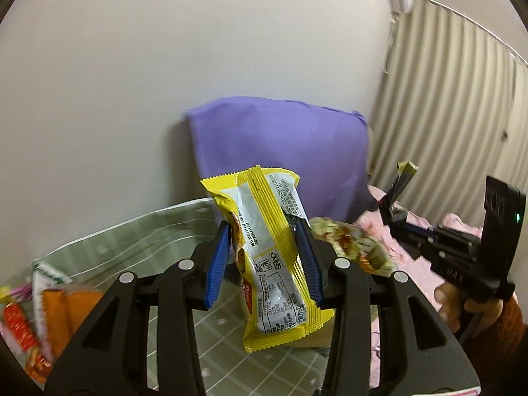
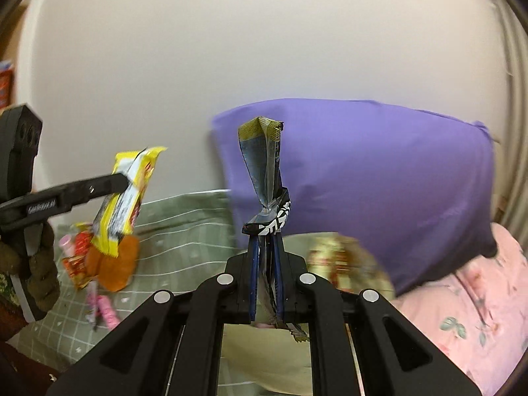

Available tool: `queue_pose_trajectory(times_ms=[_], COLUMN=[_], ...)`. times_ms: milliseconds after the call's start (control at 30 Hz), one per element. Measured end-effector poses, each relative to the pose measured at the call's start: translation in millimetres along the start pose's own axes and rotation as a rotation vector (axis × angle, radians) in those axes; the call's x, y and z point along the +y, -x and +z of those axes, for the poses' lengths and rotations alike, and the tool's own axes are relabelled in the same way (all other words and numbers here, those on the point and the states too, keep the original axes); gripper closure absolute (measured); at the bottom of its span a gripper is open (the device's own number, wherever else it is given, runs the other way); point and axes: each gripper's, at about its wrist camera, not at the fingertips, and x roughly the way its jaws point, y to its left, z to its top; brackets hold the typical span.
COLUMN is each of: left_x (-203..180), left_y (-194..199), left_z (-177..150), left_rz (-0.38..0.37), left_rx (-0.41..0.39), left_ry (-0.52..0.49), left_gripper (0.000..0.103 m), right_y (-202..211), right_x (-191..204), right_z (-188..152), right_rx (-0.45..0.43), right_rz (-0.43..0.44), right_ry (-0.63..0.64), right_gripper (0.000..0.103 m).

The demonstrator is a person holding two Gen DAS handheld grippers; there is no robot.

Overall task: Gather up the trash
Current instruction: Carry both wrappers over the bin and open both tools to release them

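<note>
Two matte black grippers, left gripper (image 1: 264,260) and right gripper (image 2: 265,280), each with ribbed blue pads (image 1: 217,264), slotted triangular cut-outs in the linkage arms and round silver rivets (image 2: 224,279). White lettering along one finger; small green light on the camera housing. Rust-brown sleeve (image 1: 508,316) at the wrist.

Dim, even indoor light; motion blur low down, fisheye-warped dark corners.
</note>
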Motion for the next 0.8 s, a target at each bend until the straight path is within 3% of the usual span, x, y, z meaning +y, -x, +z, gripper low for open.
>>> queue_pose_trajectory(times_ms=[200,333,600,800], left_x=[-31.3,-53.7,-47.7,-26.5], left_y=[-48.6,-89.2,-143.4,-155.6], left_z=[-2.6,-8.9,-32.8,-54.4], left_rz=[-0.103,-0.167,-0.145,-0.115], left_rx=[0.05,0.102,0.218,0.275], left_ry=[-0.01,-0.001,0.038,0.056], left_gripper=[0.064,0.064,0.064,0.064], right_y=[15.0,4.8,-79.2,-123.3], right_x=[-54.0,-69.2,-60.5,-34.4], right_z=[-6.0,-13.5,-27.4,-35.5], right_rx=[0.011,0.059,0.251,0.377], right_rz=[-0.076,-0.048,0.031,0.09], right_ry=[-0.065,-0.092,-0.031,0.037], right_gripper=[0.093,0.093,0.093,0.094])
